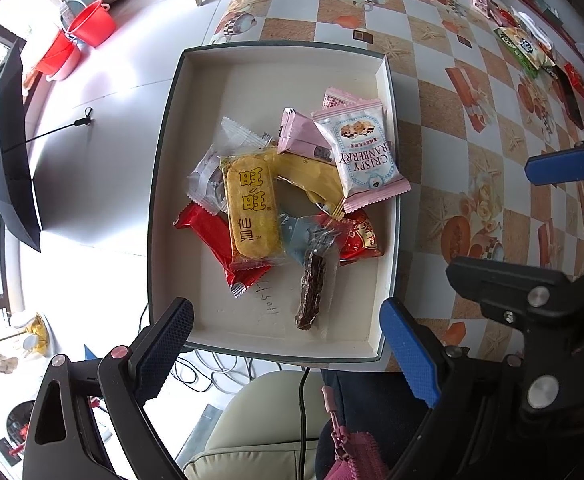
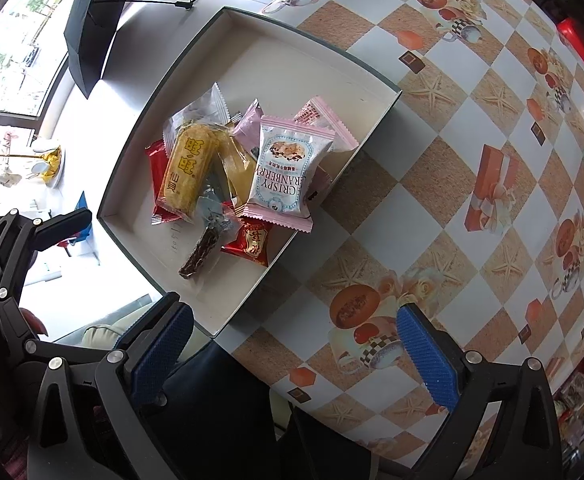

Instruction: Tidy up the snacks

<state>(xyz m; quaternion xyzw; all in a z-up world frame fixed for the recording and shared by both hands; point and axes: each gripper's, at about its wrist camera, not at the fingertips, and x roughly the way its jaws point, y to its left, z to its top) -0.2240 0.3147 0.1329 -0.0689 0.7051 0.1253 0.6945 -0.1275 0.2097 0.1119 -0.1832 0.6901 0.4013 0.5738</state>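
Both grippers of mine hang spread wide with nothing between the pads: my left gripper [image 1: 287, 356] hovers over the near edge of the box [image 1: 167, 120], and my right gripper [image 2: 296, 356] hovers above the table [image 2: 424, 208] just right of the box's near corner. Nearest to me inside the box lies a dark brown snack stick [image 1: 312, 292] in clear wrap, flat on the pale floor of the box beside some handwritten marks. Just past it the pile begins: a yellow rice cracker pack [image 1: 251, 208] rests slantwise on a red wrapper [image 1: 211, 236], with a second red packet [image 1: 362, 238] at the right under the stick's clear wrap. Behind the cracker pack a clear wrapper [image 1: 219, 160] pokes out on the left, a plain yellow packet [image 1: 308, 178] sits in the middle, and a pink packet [image 1: 300, 136] lies beyond that. A cranberry crisp pack [image 1: 366, 156], white with pink edges, lies on top at the right, its corner overhanging the box's right wall. The far half of the box is bare. On the checkered table well to the right, more loose snacks [image 1: 532, 48] lie along the far edge. Off the table's left side, an open black umbrella [image 1: 7, 140] lies on the floor, and farther away stand red buckets [image 1: 87, 24].
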